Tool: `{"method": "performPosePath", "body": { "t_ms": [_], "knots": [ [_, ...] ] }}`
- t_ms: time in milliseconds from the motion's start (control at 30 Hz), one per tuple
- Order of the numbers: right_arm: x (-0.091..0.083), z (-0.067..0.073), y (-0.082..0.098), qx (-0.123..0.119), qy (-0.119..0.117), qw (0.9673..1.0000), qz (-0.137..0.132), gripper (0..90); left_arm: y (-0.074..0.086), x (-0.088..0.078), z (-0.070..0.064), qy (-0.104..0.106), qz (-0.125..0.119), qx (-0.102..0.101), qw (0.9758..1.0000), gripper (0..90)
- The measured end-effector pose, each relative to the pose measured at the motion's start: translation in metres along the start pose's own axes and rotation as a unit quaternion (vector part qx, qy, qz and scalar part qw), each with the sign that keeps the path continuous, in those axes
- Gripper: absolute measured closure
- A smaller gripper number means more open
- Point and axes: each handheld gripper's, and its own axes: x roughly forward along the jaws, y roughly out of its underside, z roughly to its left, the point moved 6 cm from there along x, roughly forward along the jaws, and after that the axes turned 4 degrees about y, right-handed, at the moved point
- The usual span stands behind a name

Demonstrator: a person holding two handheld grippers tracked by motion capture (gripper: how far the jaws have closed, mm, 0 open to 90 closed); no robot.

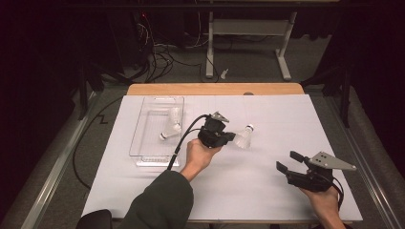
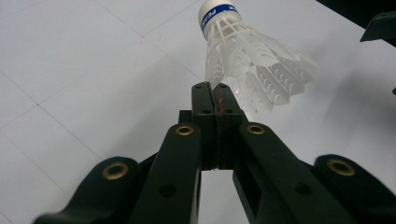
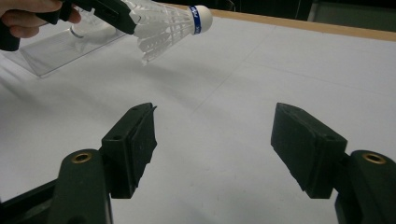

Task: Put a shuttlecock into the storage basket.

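Shuttlecock (image 1: 244, 137) is pinched by its skirt edge in the left gripper (image 1: 230, 137) fingers; light, crushable feathers, cork end preferred. Right gripper (image 1: 289, 161) fingers are held apart, empty.

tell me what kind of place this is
Probably a lab or recording workspace, not a home: a wooden table under a white sheet, tangled black cables on the grey carpet, and a white metal desk frame behind.

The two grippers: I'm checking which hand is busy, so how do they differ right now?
The left gripper is shut on the skirt of a shuttlecock and holds it above the table; the right gripper is open with nothing between its jaws. The left is near the clear tray, the right toward the table's near right corner. Both are black, hand-held two-jaw tools.
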Motion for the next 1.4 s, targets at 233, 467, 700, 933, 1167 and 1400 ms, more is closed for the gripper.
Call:
{"method": "performPosePath", "body": {
  "t_ms": [233, 467, 700, 933, 1167, 1400],
  "knots": [
    [0.000, 0.000, 0.000, 0.000, 0.000, 1.0000, -0.001, 31.0, 0.001, -0.007, -0.001, 0.000, -0.006, 0.001, 1.0000, 89.9],
    [0.000, 0.000, 0.000, 0.000, 0.000, 1.0000, -0.001, 31.0, 0.001, -0.012, -0.004, 0.001, -0.011, 0.004, 0.9999, 89.9],
    [0.000, 0.001, 0.000, 0.000, 0.001, 1.0000, 0.000, 31.0, 0.004, -0.020, -0.006, 0.003, -0.016, 0.006, 0.9998, 89.9],
    [0.000, 0.000, 0.000, 0.000, 0.000, 1.0000, 0.000, 31.0, 0.007, -0.029, -0.004, 0.000, -0.020, 0.005, 0.9998, 89.9],
    [0.000, 0.000, 0.000, 0.001, 0.001, 1.0000, -0.001, 31.0, 0.010, -0.037, -0.003, -0.002, -0.023, 0.006, 0.9997, 89.9],
    [0.000, 0.001, 0.000, 0.000, 0.001, 1.0000, 0.000, 31.0, 0.014, -0.044, -0.002, -0.004, -0.028, 0.002, 0.9996, 89.9]
  ]
}}
